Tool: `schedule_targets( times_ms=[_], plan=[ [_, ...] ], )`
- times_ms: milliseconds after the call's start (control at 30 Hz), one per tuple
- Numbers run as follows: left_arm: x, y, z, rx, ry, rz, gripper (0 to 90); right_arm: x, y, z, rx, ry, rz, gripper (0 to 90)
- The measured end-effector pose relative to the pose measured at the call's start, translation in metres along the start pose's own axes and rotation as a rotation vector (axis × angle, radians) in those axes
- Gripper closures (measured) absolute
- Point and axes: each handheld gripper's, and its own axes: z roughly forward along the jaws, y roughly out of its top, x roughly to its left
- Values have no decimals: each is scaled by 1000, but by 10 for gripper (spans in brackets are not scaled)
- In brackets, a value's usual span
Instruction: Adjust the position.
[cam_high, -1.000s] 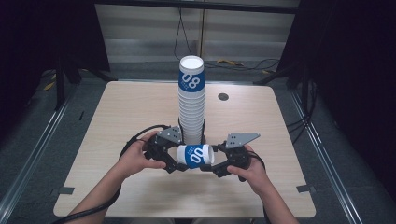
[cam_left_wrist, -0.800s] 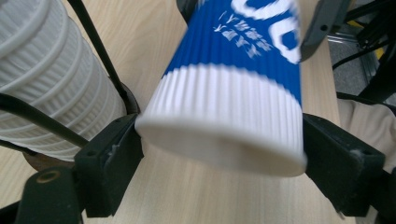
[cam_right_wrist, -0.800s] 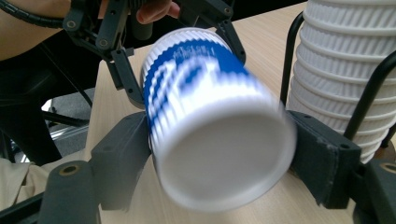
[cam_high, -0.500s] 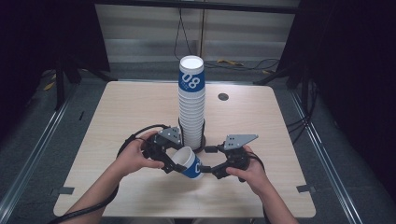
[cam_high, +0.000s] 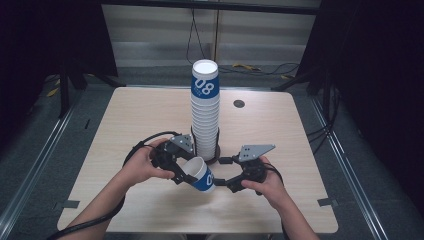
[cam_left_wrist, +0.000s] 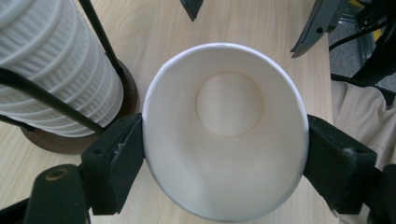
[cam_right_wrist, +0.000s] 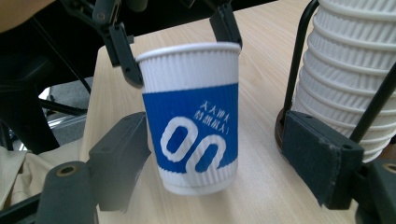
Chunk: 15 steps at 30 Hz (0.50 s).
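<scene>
A white paper cup (cam_high: 201, 175) with a blue band hangs tilted over the table's near middle. My left gripper (cam_high: 184, 172) is shut on its rim: in the left gripper view both pads press the cup (cam_left_wrist: 224, 130) at the mouth, squeezing it oval. My right gripper (cam_high: 221, 183) stands open around the cup's base (cam_right_wrist: 196, 126); its jaws have just been opening, and the right pad (cam_right_wrist: 317, 149) stands clear of the cup. Right behind stands a tall stack of cups (cam_high: 205, 115) in a wire holder.
The holder's dark round base (cam_left_wrist: 70, 140) and thin black rods (cam_right_wrist: 299, 56) sit close to both grippers. The light wooden table (cam_high: 125, 120) has a small round dark grommet (cam_high: 239, 103) at the back. Cables lie on the floor beyond the far edge.
The cup lay level between both grippers a second ago; now it tilts with its mouth toward the left gripper. The right jaws have spread off its base. Both hands kept their places.
</scene>
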Motion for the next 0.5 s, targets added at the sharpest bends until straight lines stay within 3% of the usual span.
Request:
schedule_targets(
  times_ms=[300, 400, 500],
  plan=[
    [0, 2, 2, 34, 10, 2, 191, -1, -1, 0, 18, -16, -14, 223],
    [-2, 6, 5, 91, 29, 19, 191, -1, -2, 0, 24, -24, -21, 215],
    [-2, 9, 8, 105, 24, 31, 190, -1, -2, 0, 34, -29, -24, 207]
  ],
)
